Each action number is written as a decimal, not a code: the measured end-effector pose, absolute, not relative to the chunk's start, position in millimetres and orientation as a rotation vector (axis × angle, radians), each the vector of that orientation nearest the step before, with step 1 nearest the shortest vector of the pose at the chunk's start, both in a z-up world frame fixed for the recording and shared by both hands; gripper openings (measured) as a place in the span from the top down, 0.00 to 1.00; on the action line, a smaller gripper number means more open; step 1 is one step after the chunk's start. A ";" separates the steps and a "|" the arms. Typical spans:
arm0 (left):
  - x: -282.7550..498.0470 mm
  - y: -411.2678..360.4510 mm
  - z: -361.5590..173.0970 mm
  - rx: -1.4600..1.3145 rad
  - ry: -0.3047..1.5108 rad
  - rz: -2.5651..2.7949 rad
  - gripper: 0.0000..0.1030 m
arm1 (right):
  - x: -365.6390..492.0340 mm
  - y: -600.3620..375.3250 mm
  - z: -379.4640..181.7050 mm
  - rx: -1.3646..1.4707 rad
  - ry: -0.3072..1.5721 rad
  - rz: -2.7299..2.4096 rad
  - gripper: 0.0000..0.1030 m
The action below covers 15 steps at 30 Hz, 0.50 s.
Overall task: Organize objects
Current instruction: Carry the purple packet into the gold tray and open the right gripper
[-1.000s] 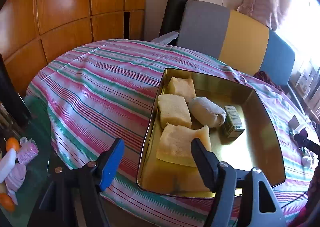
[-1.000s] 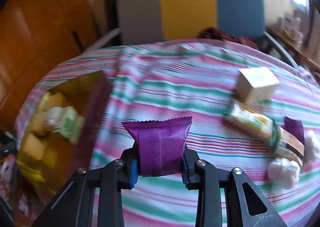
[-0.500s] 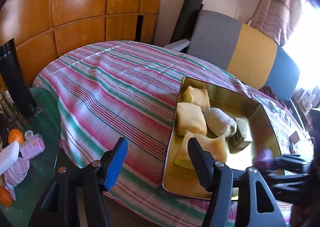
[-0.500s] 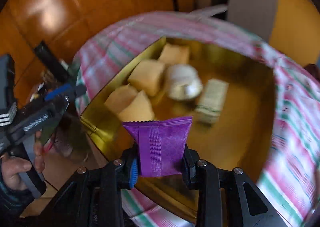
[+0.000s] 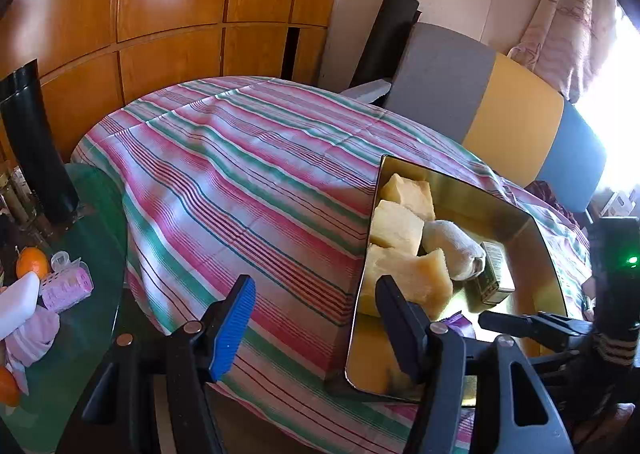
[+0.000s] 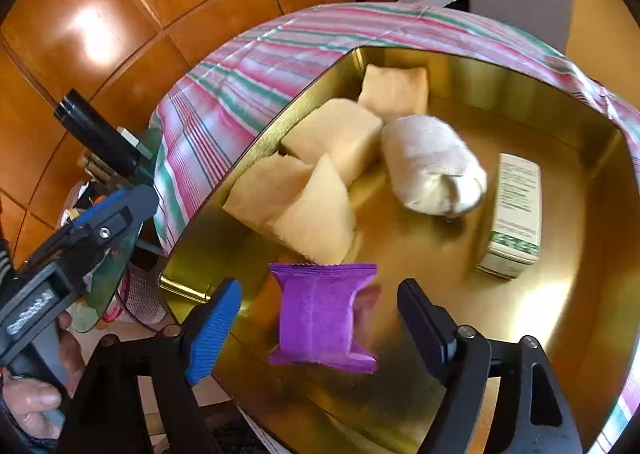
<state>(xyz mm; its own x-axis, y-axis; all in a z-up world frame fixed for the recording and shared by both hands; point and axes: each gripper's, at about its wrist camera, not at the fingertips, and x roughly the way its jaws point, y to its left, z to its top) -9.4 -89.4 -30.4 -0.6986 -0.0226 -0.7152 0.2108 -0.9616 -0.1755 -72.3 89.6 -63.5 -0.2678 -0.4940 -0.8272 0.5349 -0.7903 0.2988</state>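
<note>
A: The right gripper (image 6: 320,314) is seen over the near end of the gold tray (image 6: 592,158). Its jaws are opening, and the purple packet (image 6: 322,318) sits between them with a clear gap to each pad, so nothing is clamped any more.

B: Is the packet taken to be down on the tray floor?

A: That cannot be told for certain; its edges are slightly blurred, so it may be mid-drop. It lies at about 6 o'clock in the tray, with the foam blocks (image 6: 332,142) from 9 to 11 o'clock, the white cloth roll (image 6: 432,170) near the centre and the small carton (image 6: 516,214) at 3 o'clock.

B: What could be spoiled from here?

A: If the right gripper is pulled back low, the packet could be dragged by a fingertip over the near wall. A flat foil packet could also slide on the polished metal and be left leaning on the nearest foam block.

B: And the left gripper (image 5: 316,326)?

A: It is held partly open with nothing inside, close by the tray's 7 o'clock corner. The tray could be knocked along the striped surface (image 5: 240,182) if that gripper is swung inward.
</note>
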 end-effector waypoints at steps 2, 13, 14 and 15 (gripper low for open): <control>-8.4 -87.0 -29.0 1.149 0.357 -2.764 0.39 | -70.2 97.1 -58.5 1.328 0.034 -2.115 0.20; 0.9 -54.6 -14.5 1.126 0.252 -2.866 0.39 | -54.6 131.8 -33.1 1.244 0.075 -2.367 0.20; 1.4 -51.7 -13.6 1.126 0.242 -2.871 0.39 | -52.3 137.4 -29.7 1.234 0.079 -2.387 0.20; 1.9 -48.7 -12.7 1.127 0.230 -2.875 0.39 | -49.9 140.6 -27.1 1.221 0.088 -2.410 0.20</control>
